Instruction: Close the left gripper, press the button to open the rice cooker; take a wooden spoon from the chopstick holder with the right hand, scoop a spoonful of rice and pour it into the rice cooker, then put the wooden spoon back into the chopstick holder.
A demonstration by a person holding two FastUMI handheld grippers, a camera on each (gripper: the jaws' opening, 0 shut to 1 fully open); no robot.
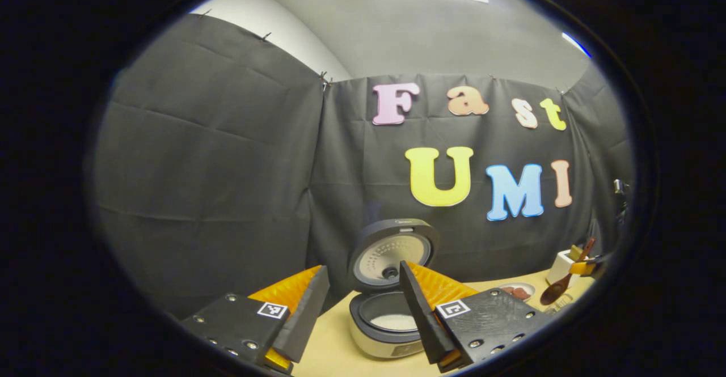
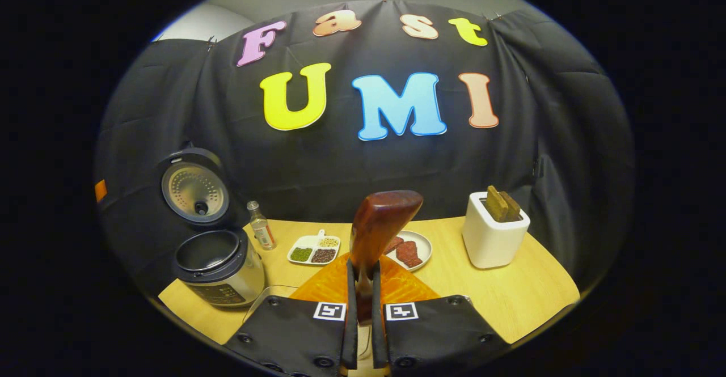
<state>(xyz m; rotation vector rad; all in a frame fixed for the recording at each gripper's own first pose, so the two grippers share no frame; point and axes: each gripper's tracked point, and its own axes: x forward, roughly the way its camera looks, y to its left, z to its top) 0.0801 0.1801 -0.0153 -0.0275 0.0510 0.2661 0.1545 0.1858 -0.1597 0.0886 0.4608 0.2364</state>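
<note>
Spoon (image 2: 379, 235) clamped, cooker (image 2: 218, 263) open.

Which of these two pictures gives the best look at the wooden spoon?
The left gripper view: the whole wooden spoon shows at the far right, small, held by the other tool near the white holder. The right gripper view shows the wooden spoon close, clamped, bowl up.

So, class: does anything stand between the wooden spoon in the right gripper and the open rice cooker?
Nothing visible does: the brown wooden spoon has bare tabletop towards the open silver rice cooker; the small bottle stands behind that line.
</note>
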